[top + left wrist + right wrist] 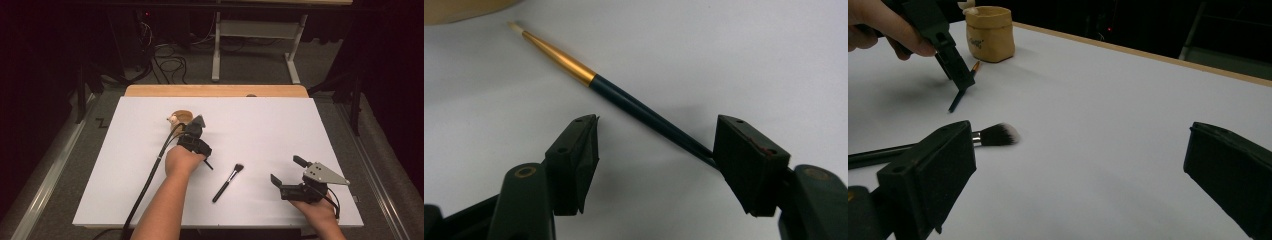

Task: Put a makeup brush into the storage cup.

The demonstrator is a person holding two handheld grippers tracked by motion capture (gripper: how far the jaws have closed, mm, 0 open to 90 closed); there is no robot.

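Closing in on the thin brush lying near the tan pouch: left tool half open, straddling its handle, not yet gripping; right tool idling wide open, empty

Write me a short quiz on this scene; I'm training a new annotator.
1. True or false: the left tongs are clamped tight on the thin brush.
2. Which lies nearer the right tongs: A, the fluffy brush, or B, the tan container?
3. What colour is the thin brush's ferrule?
Key: 1 false, one pad stands clear of the handle; 2 A; 3 gold.
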